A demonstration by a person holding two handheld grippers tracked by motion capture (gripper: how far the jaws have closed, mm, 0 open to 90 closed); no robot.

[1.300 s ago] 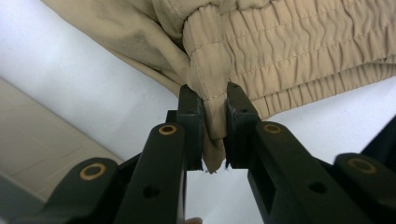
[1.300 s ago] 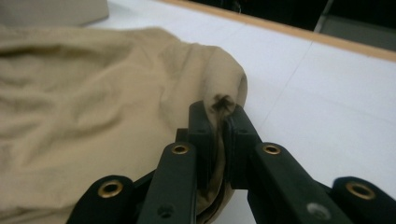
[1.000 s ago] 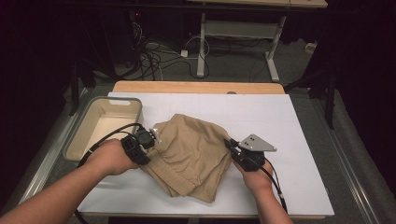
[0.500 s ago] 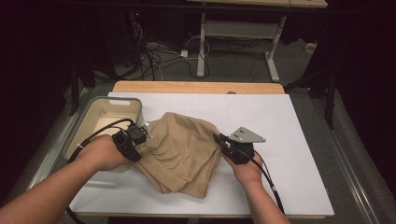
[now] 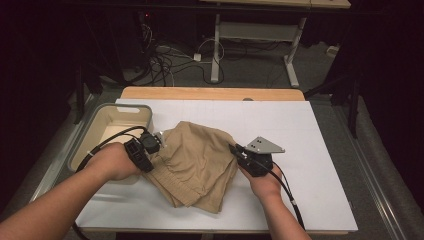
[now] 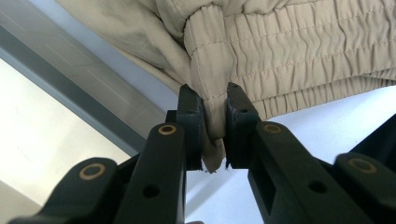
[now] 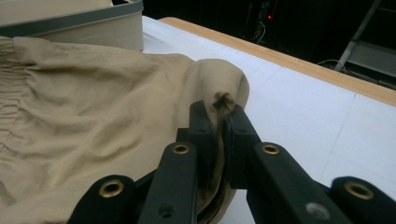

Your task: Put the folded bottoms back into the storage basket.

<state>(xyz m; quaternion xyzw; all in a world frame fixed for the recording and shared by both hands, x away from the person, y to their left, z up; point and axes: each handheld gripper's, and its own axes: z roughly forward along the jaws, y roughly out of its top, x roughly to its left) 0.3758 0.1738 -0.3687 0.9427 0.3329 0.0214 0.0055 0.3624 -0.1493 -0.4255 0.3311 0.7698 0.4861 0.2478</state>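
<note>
Because each hand needs an edge to pull, the left gripper (image 5: 156,141) jaws pinch the tan shorts' (image 5: 197,162) elastic waistband and the right gripper (image 5: 236,150) jaws pinch the opposite fold, mid-worktop (image 5: 310,150), right of the bin (image 5: 112,112).

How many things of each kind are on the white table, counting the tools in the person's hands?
Tan garments: 1, the folded shorts
Bins: 1, the beige bin at the table's left edge
Hand-held grippers: 2, the left gripper and the right gripper, each clamped on the shorts' edge
Total: 4
</note>
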